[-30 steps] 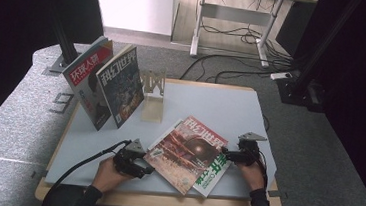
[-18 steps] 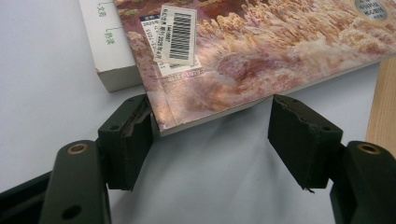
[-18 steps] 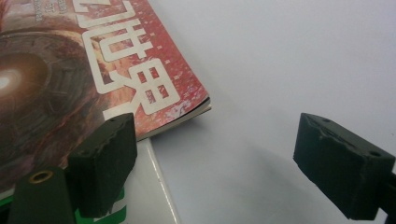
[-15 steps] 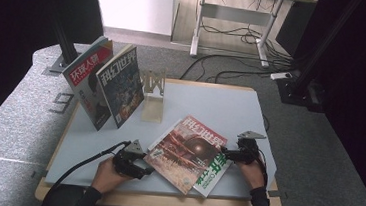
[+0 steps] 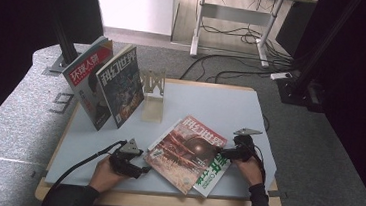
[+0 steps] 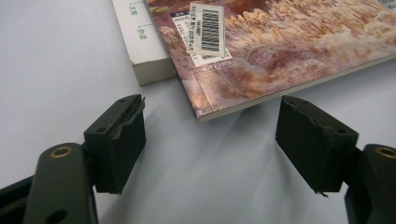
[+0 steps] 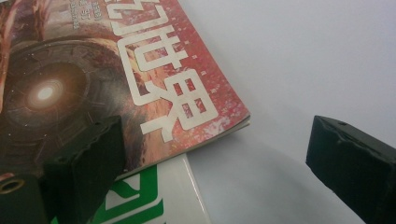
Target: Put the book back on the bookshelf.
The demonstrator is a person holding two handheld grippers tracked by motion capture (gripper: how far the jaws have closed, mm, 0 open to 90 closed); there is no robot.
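Red magazine (image 5: 186, 152) lies flat on the table (image 5: 221, 106), skewed, right between the two tools, stacked on a white one (image 5: 213, 173) with green lettering that peeks out at its near-right edge. Left gripper (image 5: 137, 168) sits low at the red cover's near-left corner, and its jaws have just been opening: in the left gripper view they stand wide, with the barcode corner (image 6: 205, 28) just ahead of them and nothing between them. Right gripper (image 5: 220, 154) is at the opposite edge, by the title end; its jaws have just been opening too, and the right gripper view has them spread with the cover's corner (image 7: 233, 119) just ahead of the gap, one jaw over the artwork, pads pressing on nothing. Trouble I'd watch for: a jaw sliding under could catch both magazines at once, since the white one sits flush beneath, and lift the pair. A pinch on one thin corner could also let the floppy cover sag, bend or slip free. Pushing from one side alone would likely skate the stack across the smooth top. Long axis of the red one runs diagonally, from the near right by the right gripper up toward the far left, title end farthest from the person. Two more magazines (image 5: 105, 83) stand upright well beyond the left gripper, beside a stand (image 5: 152, 93)
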